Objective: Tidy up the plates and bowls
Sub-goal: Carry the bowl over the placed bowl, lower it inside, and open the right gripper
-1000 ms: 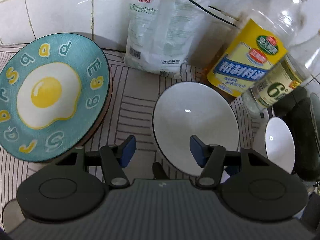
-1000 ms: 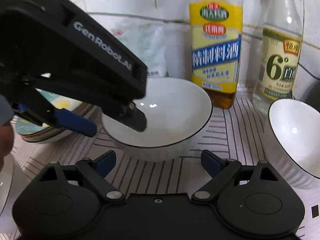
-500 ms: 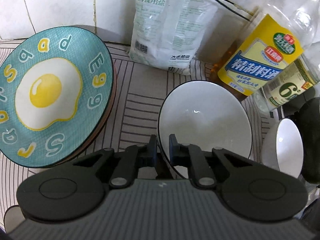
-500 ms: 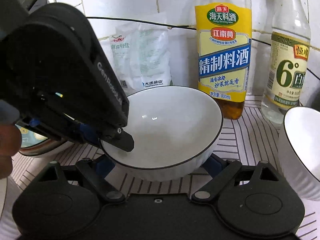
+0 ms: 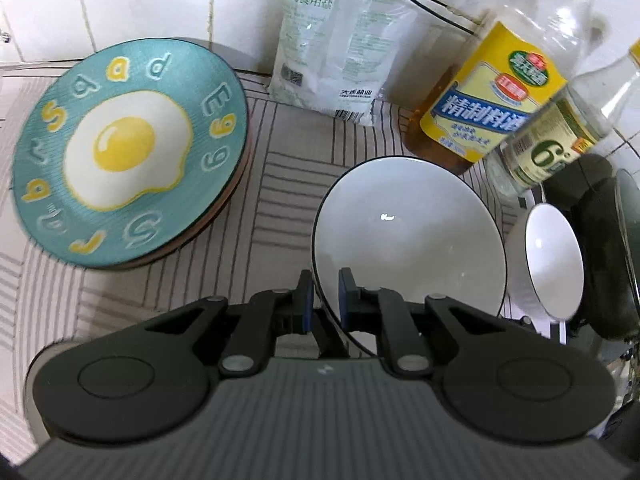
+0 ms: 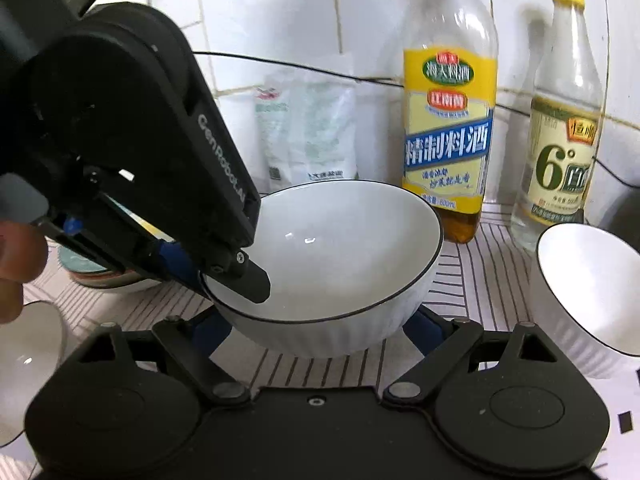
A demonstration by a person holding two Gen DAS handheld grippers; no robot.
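Note:
A white bowl with a dark rim [image 5: 408, 232] is pinched at its near edge by my left gripper [image 5: 325, 300], one pad inside the wall and one outside. In the right wrist view this bowl [image 6: 340, 248] hangs tilted just above the striped mat, with the left gripper [image 6: 224, 276] on its left rim. My right gripper [image 6: 320, 332] is open, its blue fingers partly hidden behind the bowl's base. A second white bowl [image 5: 554, 264] [image 6: 592, 292] stands to the right. A teal fried-egg plate [image 5: 128, 152] tops a stack of plates [image 6: 100, 276] on the left.
Against the tiled wall stand a salt bag [image 5: 340, 40], a yellow-label cooking wine bottle [image 5: 492, 108] and a vinegar bottle [image 5: 548, 148]. A dark pot [image 5: 604, 248] sits far right. Another white bowl [image 6: 28, 352] shows at the lower left, beside a person's fingers [image 6: 16, 264].
My left gripper's jaws went from open to shut on the bowl's rim. The bowl then rose and came closer to my right gripper, which stayed open.

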